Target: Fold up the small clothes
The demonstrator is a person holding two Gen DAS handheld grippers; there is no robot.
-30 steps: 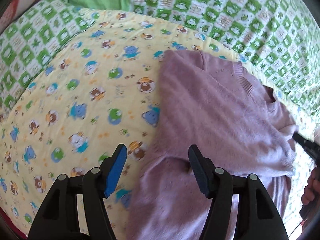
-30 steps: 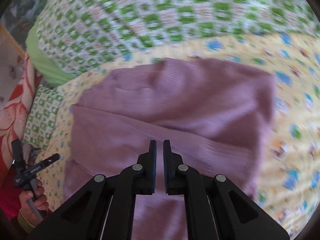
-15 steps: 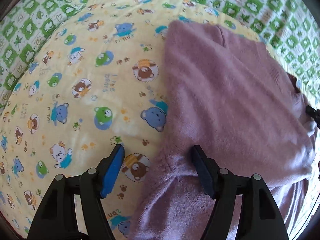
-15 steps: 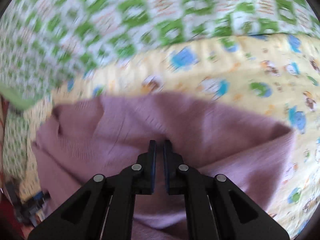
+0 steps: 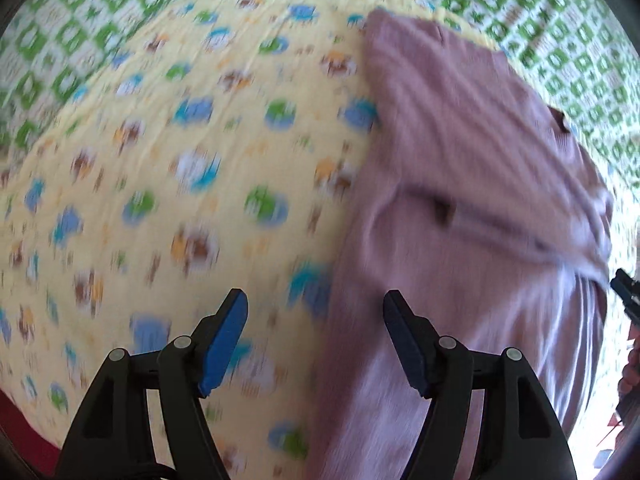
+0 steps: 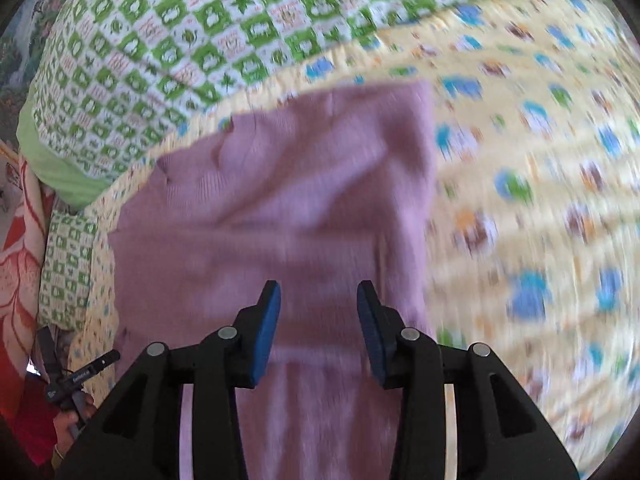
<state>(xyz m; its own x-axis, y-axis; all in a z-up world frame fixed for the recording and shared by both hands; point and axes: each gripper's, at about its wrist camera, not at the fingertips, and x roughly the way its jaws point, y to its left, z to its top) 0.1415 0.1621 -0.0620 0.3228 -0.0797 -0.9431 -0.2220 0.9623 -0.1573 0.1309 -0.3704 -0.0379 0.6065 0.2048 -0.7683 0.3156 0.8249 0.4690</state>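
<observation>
Your pink sweater [image 5: 472, 184] lies part-folded on the yellow blanket [image 5: 160, 160], running away from you, with your left claw [image 5: 316, 316] wide open and empty over its left edge and your right claw [image 6: 318, 304] half-open, empty, above its middle.

A sweater [image 5: 460, 184] lies flat on a printed blanket [image 5: 168, 168], which is spread over a checked sheet [image 6: 192, 40] on the bed. The sweater sits toward the blanket's far edge, near where the sheet begins; its upper part is folded over its lower part
</observation>
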